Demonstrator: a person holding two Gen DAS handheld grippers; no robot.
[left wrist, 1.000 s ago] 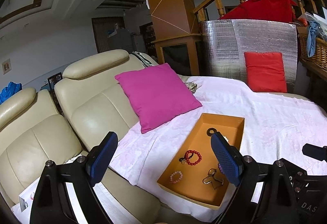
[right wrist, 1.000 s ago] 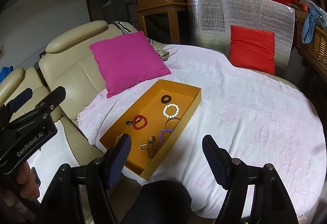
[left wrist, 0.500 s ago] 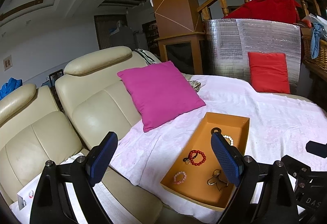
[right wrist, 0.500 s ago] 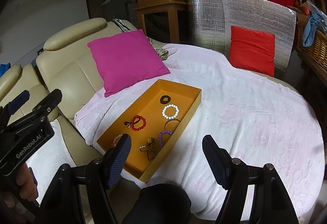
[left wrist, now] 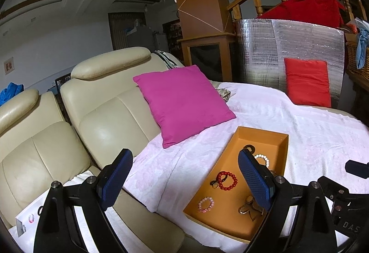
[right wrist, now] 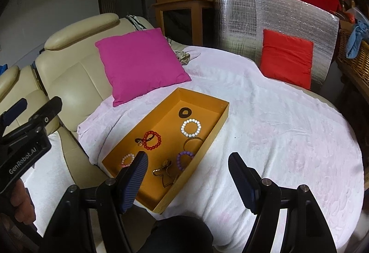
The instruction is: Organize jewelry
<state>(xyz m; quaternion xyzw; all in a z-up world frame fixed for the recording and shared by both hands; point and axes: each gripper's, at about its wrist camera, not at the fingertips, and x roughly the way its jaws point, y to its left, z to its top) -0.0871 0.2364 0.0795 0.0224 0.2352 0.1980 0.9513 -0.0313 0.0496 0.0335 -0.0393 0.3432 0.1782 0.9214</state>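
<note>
White-blanketed table (right wrist: 288,137) held the orange tray (right wrist: 205,130) at eleven o'clock; both grippers (right wrist: 186,174) (left wrist: 184,174) hovered released, empty; next probably grasping the red bracelet (right wrist: 152,140).

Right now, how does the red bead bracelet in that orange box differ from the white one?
The red bracelet has dark red beads; the white bracelet has pale ones. The red bracelet lies mid-tray with a small gold charm touching it, while the white bracelet lies nearer the far end, beside a dark flat ring, with nothing attached. Both are bead loops of similar size lying flat in the orange tray, and neither claw touches them.
</note>
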